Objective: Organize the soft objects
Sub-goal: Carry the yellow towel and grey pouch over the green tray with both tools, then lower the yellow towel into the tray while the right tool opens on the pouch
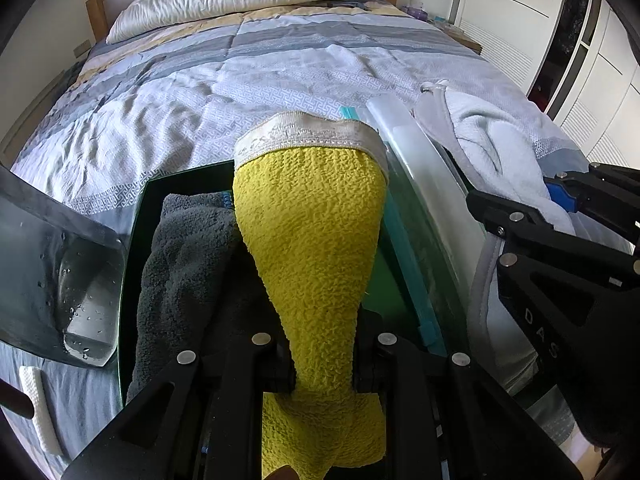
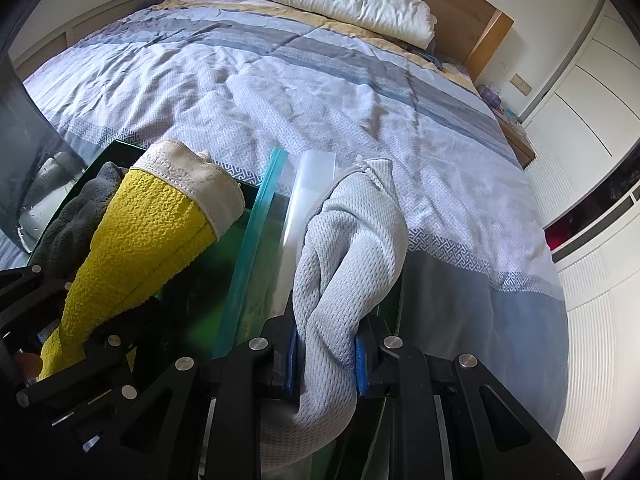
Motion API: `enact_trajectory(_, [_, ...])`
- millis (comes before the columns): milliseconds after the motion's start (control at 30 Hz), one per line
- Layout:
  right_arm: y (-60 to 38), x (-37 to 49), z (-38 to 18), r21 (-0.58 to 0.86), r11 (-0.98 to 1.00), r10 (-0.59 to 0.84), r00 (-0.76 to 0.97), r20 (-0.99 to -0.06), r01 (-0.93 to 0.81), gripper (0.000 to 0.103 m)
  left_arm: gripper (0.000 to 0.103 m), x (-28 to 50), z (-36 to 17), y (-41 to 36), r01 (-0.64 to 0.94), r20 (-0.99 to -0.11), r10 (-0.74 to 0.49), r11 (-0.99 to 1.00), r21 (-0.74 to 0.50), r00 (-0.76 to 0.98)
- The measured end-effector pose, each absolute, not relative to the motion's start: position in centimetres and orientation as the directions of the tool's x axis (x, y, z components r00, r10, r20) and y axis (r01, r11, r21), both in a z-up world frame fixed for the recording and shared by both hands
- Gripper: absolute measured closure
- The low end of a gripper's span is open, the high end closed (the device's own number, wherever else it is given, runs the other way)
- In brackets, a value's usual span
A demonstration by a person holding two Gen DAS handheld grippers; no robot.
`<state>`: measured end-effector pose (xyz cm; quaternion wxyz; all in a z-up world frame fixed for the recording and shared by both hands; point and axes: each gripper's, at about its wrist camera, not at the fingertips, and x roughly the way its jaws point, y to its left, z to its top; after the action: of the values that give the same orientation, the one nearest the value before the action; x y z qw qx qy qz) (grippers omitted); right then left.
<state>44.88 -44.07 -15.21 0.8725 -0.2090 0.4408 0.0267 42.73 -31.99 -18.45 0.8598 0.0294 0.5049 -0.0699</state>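
We see the left gripper (image 1: pixel 322 364) fingers pinched on a nubby yellow towel (image 1: pixel 312 232) with a beige woven hem, over a dark green bin (image 2: pixel 120 148) holding grey plush cloth (image 1: pixel 180 248). The right gripper (image 2: pixel 326 356) fingers clamp a twisted grey mesh-knit cloth (image 2: pixel 344 240) above the bin's right side.

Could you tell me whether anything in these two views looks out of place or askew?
Nothing looks spilled or damaged. The yellow towel and grey cloth are bunched in the grippers, not folded, and the dark grey towel lies crumpled in the green box.
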Motion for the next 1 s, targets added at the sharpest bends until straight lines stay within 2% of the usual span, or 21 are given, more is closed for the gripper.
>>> enact_trajectory(533, [-44.7, 45.9, -17.1, -0.336, 0.918, -0.155, 0.587, -0.795, -0.213, 0.081, 0.087, 42.9, -19.4, -31.7, 0.161, -0.877, -0.099, 0.987, -0.025, 0.47])
enact_trajectory(1000, [-44.8, 46.5, -18.0, -0.347, 0.913, -0.166, 0.579, -0.798, -0.216, 0.074, 0.084, 43.4, -20.5, -32.0, 0.172, -0.883, -0.104, 0.985, -0.027, 0.458])
